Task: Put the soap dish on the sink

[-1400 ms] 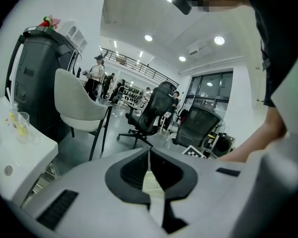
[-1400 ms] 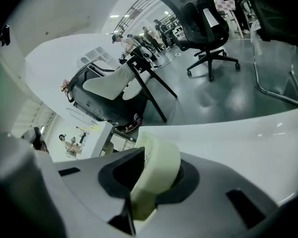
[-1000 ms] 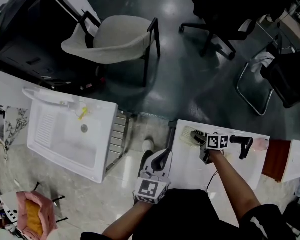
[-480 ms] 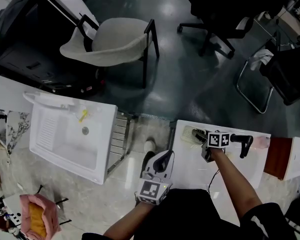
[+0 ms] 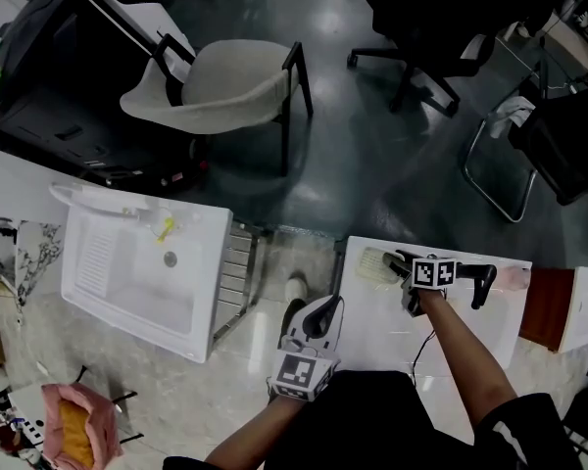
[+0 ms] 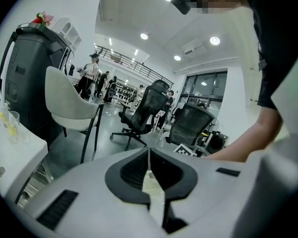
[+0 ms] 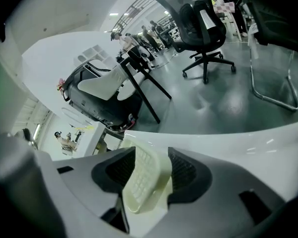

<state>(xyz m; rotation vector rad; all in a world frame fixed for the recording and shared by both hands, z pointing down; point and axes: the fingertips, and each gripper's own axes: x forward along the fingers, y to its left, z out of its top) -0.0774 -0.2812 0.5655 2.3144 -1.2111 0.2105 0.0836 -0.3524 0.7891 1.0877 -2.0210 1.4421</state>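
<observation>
**Right jaws are spreading around the soap dish; the carry to the sink is not yet starting**

The white sink unit [image 5: 96, 262] is standing at the left of the head view, with its basin empty and a yellow item by the drain. It is well apart from the white table [image 5: 451, 311] at the right, with a strip of floor and a metal rack lying between them. A grey shell chair [image 5: 216, 86] is standing beyond the sink, clear of any route between the two.

The left gripper [image 5: 320, 311] is hanging low between table and sink. Its jaws are resting pressed together with nothing in them, and it has hardly shifted over the last second.

The right gripper [image 7: 152, 157] is working at the table's far left corner, and this is where the change is happening. Its jaws were narrower a second ago and are now opening towards full spread. The hand has also been sliding a little to the right across the table. The pale yellow, grid-patterned soap dish [image 7: 139, 182] is sitting tilted between the two pads. It is leaning close to one pad, with a gap showing at the other, so nothing is pinching it yet. It is resting on the table, where it lay a second ago.

The widening looks like preparation for a grasp. Closing, lifting and crossing to the sink are all still waiting.
</observation>
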